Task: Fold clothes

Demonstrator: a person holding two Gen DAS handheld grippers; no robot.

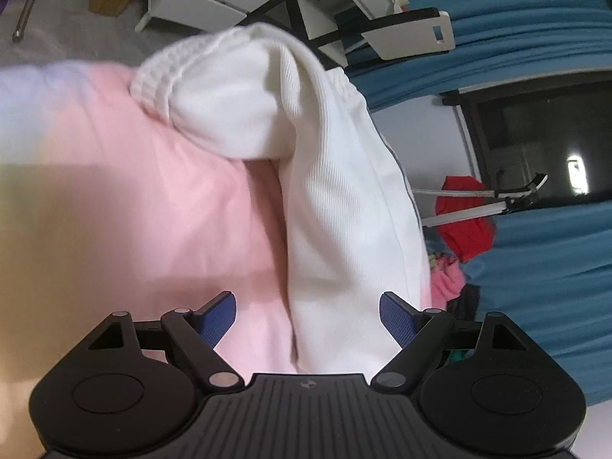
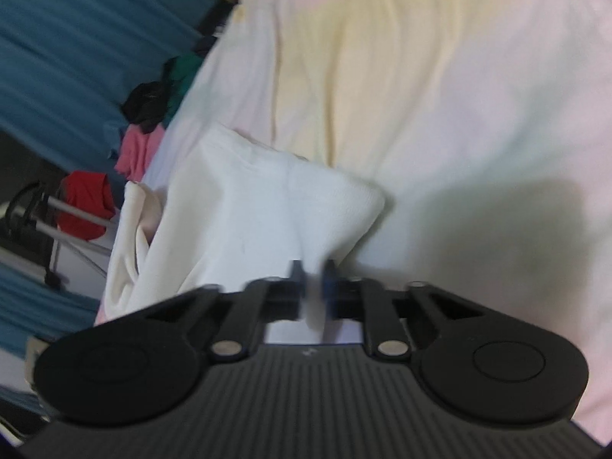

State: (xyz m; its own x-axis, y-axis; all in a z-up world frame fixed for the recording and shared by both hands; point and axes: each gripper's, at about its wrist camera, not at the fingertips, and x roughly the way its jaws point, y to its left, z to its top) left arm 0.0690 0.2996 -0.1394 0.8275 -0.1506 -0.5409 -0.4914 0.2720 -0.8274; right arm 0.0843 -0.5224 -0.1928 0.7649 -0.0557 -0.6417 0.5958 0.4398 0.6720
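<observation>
White ribbed garment [image 1: 336, 176] (knit cuff uppermost) bunched in folds on the pastel sheet [image 1: 126, 199], pinched by the right gripper [image 2: 313, 281]; left gripper [image 1: 308, 315] spread wide around it.

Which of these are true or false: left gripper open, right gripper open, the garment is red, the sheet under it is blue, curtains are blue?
1. The left gripper is open. True: its jaws stand wide apart with nothing pinched.
2. The right gripper is open. False: it is shut on the white garment.
3. The garment being handled is red. False: it is white; a red cloth hangs further off.
4. The sheet under the garment is blue. False: it is pastel pink and yellow.
5. The curtains are blue. True.
</observation>
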